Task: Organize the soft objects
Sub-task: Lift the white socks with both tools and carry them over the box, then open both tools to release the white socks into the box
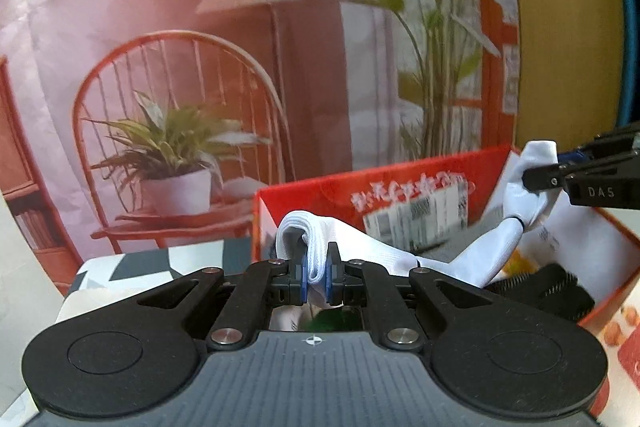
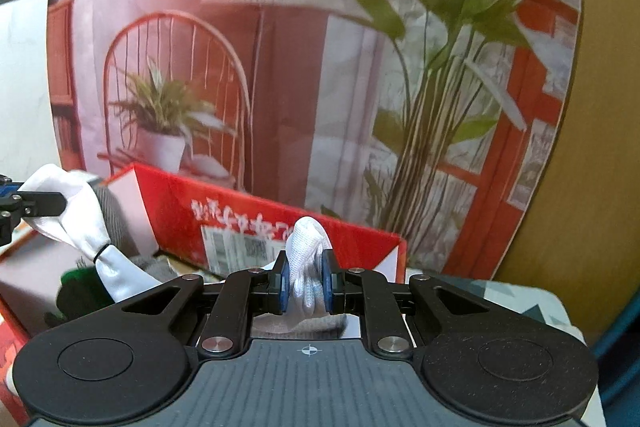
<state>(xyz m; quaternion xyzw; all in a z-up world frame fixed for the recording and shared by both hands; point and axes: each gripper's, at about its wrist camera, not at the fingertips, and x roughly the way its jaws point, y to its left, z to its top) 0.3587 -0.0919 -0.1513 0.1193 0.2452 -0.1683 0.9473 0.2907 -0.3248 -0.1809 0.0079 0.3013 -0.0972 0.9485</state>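
Observation:
A white knitted cloth, cinched by a thin black band, hangs stretched between both grippers above an open red cardboard box. My left gripper is shut on a folded ribbed edge of it. In the left wrist view, my right gripper comes in from the right edge and pinches the other end. In the right wrist view, my right gripper is shut on a bunched part of the white cloth. The left gripper shows at the left edge, holding the far end over the red box.
The box holds a black fuzzy item, a green fuzzy item and a grey knit piece. A printed backdrop of a chair, lamp and plants stands close behind. The table cover has a grey-and-white geometric pattern.

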